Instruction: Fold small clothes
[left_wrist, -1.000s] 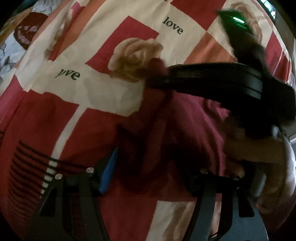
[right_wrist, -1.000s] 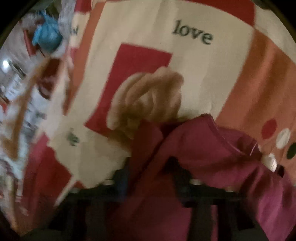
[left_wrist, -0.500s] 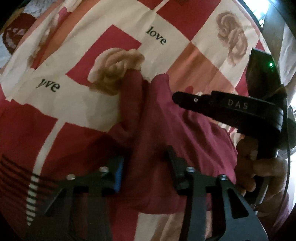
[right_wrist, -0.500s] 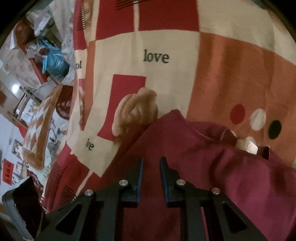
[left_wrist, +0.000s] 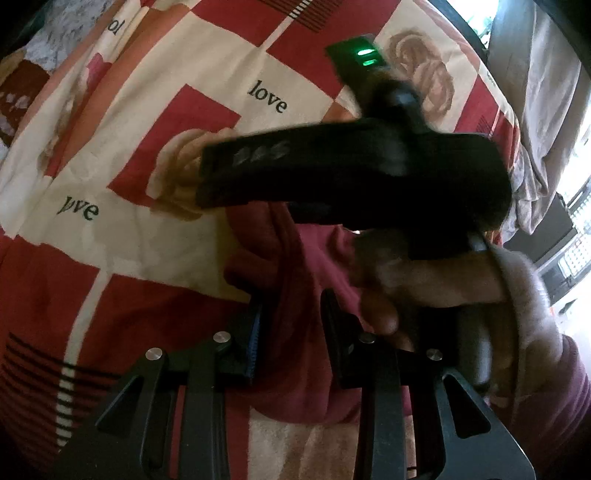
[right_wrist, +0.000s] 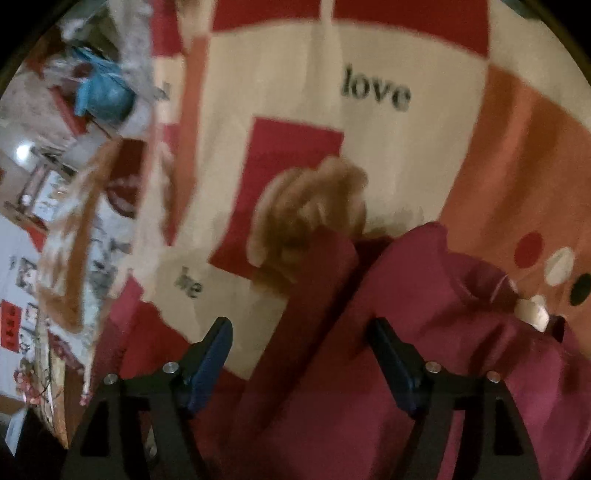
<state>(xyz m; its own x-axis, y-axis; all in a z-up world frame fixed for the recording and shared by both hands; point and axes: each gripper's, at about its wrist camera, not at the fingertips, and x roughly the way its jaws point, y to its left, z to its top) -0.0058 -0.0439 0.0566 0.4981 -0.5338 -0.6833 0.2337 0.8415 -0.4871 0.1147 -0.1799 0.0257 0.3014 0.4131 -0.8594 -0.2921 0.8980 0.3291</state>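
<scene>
A maroon garment (left_wrist: 317, 258) lies bunched on a red, cream and orange "love" bedspread (left_wrist: 184, 74). My left gripper (left_wrist: 291, 332) is closing, and a raised fold of the garment fills the gap between its pads. The right gripper's black body (left_wrist: 369, 173), held by a hand (left_wrist: 443, 280), crosses just above the cloth. In the right wrist view my right gripper (right_wrist: 301, 354) is opening, its jaws wide over the garment (right_wrist: 443, 332) and gripping nothing. A pale neck label (right_wrist: 532, 312) shows at the right.
The bedspread (right_wrist: 369, 166) runs on beyond the garment. Grey bedding (left_wrist: 546, 110) is heaped at the right of the left wrist view. Room clutter with a blue object (right_wrist: 103, 96) lies past the bed's left edge.
The left jaws have drawn in from wide apart onto the maroon fold. The right jaws went from nearly shut to wide, and the right gripper swung across in front of the left camera.
</scene>
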